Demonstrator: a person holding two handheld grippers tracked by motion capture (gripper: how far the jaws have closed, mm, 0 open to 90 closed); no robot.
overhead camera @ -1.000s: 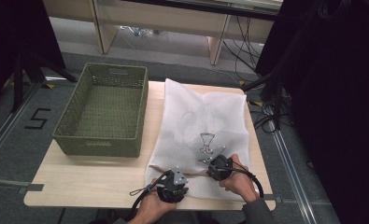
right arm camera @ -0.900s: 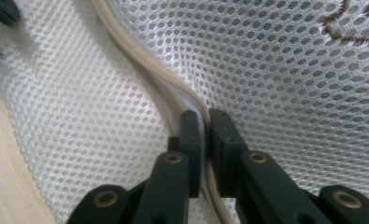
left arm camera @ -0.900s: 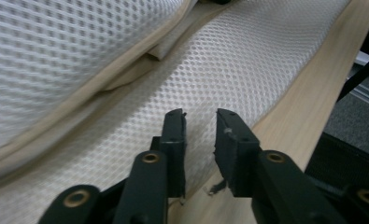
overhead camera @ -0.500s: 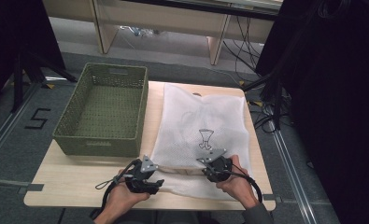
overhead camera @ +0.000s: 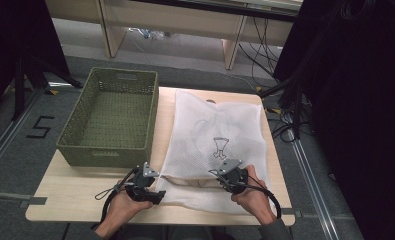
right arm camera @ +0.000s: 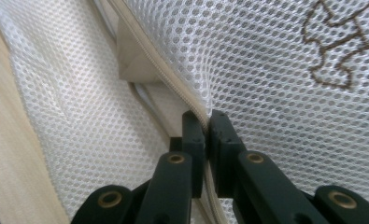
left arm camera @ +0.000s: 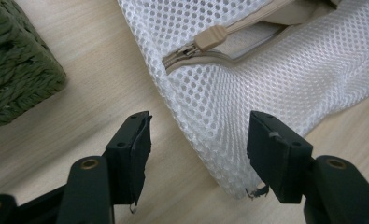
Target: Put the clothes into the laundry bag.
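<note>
The left tongs [left arm camera: 196,154] have just been opening and stand spread over the tabletop [left arm camera: 93,93]; the corner of the mesh bag [left arm camera: 229,112] lies between the jaws, untouched. The zip pull [left arm camera: 213,36] sits just beyond them, and the basket [left arm camera: 14,79] is off to their left. The right tongs [right arm camera: 207,122] have just been closing and are pressed together, pinching the bag's zip edge [right arm camera: 173,88].

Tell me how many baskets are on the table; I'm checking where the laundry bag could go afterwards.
1. The green woven basket stands on the left part of the table, beside the white mesh bag; its corner also shows in the left gripper view.
</note>
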